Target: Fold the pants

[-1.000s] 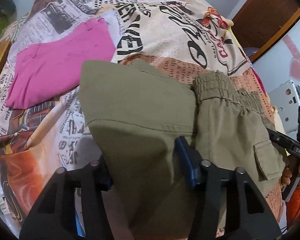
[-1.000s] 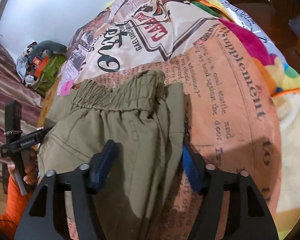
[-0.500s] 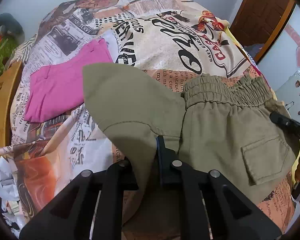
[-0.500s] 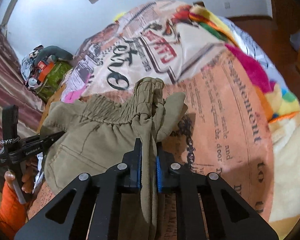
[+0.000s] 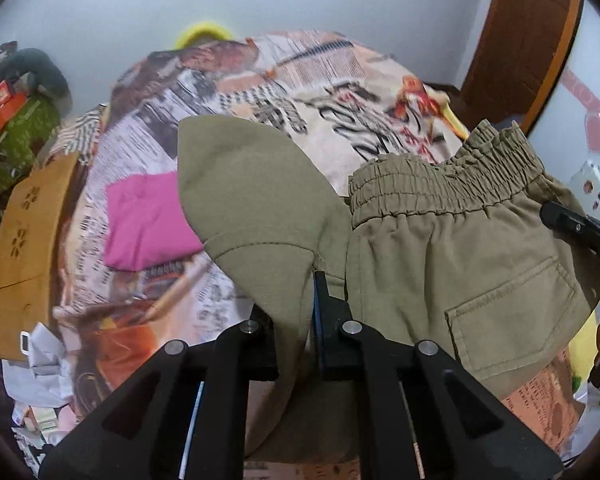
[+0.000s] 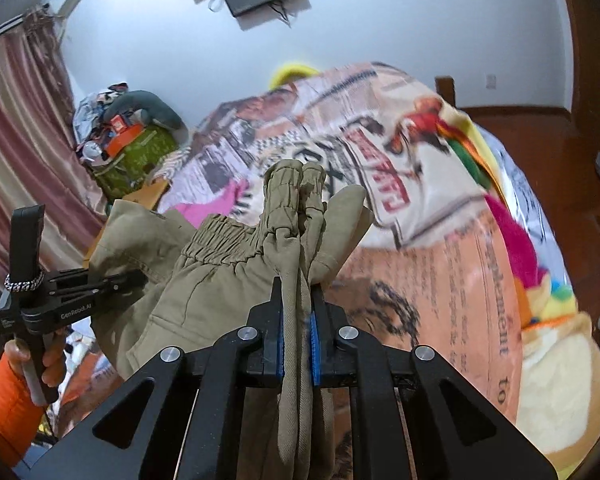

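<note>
Olive-green pants [image 5: 440,248] with an elastic waistband and a cargo pocket hang lifted above the bed. My left gripper [image 5: 306,300] is shut on the folded leg edge of the pants. My right gripper [image 6: 298,312] is shut on the other side of the pants [image 6: 220,264], with bunched cloth standing up between its blue pads. The right gripper's tip [image 5: 576,228] shows at the right edge of the left wrist view. The left gripper [image 6: 60,296] and the hand holding it show at the left of the right wrist view.
A newspaper-print blanket [image 5: 280,80] covers the bed. A folded pink garment [image 5: 148,220] lies on it at the left. A cardboard sheet [image 5: 24,240] lies at the bed's left edge. Bags and clutter [image 6: 132,140] stand by the curtain. A colourful plush blanket [image 6: 532,260] lies at the right.
Both grippers closed on the pants about half a second ago and have since lifted them off the bed; both views now tilt up toward the wall.
</note>
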`<state>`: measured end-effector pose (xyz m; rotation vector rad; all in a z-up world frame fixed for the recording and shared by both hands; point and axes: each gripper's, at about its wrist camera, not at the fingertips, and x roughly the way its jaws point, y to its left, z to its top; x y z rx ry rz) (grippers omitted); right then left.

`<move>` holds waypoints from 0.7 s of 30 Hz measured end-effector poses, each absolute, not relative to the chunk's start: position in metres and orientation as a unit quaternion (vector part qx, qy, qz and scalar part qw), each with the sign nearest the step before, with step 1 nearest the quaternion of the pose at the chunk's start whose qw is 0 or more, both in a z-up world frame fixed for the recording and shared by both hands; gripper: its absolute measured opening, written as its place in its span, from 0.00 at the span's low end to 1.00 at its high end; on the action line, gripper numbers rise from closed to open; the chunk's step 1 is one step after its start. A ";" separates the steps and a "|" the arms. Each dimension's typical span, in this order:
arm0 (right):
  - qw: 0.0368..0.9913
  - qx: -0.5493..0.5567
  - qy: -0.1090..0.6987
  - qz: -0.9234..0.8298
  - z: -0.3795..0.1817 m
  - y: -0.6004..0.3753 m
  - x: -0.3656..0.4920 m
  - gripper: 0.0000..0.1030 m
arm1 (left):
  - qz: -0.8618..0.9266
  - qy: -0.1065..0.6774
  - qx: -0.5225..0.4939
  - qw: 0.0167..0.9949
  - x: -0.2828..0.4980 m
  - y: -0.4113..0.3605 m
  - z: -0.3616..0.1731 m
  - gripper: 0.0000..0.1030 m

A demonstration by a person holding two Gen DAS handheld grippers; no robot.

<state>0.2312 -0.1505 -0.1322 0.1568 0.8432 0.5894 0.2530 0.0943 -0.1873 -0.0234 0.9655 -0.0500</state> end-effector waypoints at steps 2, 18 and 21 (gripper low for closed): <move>0.870 0.070 0.393 0.288 -0.123 -0.142 0.232 0.08 | -0.016 0.454 -0.017 0.891 0.254 0.107 -0.175 0.10; 0.874 0.029 0.338 0.347 -0.083 -0.032 0.279 0.08 | 0.064 0.389 -0.061 0.917 0.282 0.214 -0.129 0.08; 0.869 0.029 0.344 0.354 -0.086 -0.012 0.294 0.08 | 0.079 0.385 -0.070 0.917 0.294 0.234 -0.131 0.07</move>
